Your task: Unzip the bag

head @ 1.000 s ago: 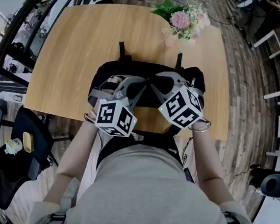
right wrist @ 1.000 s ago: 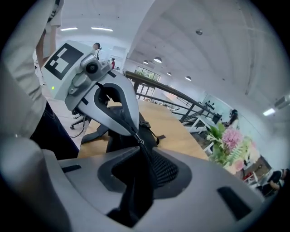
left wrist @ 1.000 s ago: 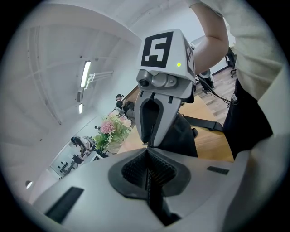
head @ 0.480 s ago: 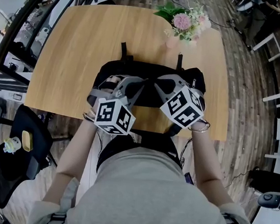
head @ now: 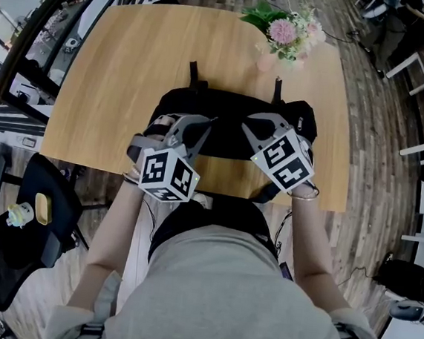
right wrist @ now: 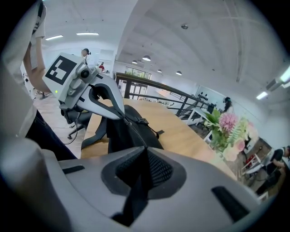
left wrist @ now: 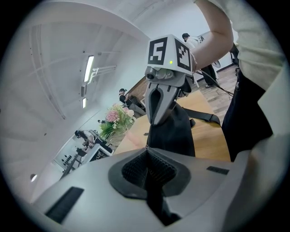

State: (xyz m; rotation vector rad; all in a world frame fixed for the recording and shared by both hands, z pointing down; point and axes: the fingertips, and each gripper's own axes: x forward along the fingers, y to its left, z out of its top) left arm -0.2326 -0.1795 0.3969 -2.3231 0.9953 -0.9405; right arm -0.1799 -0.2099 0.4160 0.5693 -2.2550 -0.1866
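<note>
A black bag (head: 232, 111) lies on the wooden table (head: 125, 67), close to the front edge. My left gripper (head: 203, 127) reaches in from the left and is shut on the bag's fabric by the zipper; its own view shows the fabric running into the closed jaws (left wrist: 147, 149). My right gripper (head: 250, 125) comes in from the right, facing the left one. It is shut on the bag's zipper, whose line (right wrist: 133, 131) runs straight into the jaws (right wrist: 145, 147). The two tips are close together over the bag's middle.
A vase of pink flowers (head: 288, 34) stands at the table's far right. Two bag straps (head: 194, 74) stick out towards the far side. A black chair (head: 40, 208) stands on the floor at the left. The person's body fills the near side.
Both grippers stay at the same spot on the bag. The whole scene has slid slightly right and down in the head view.
</note>
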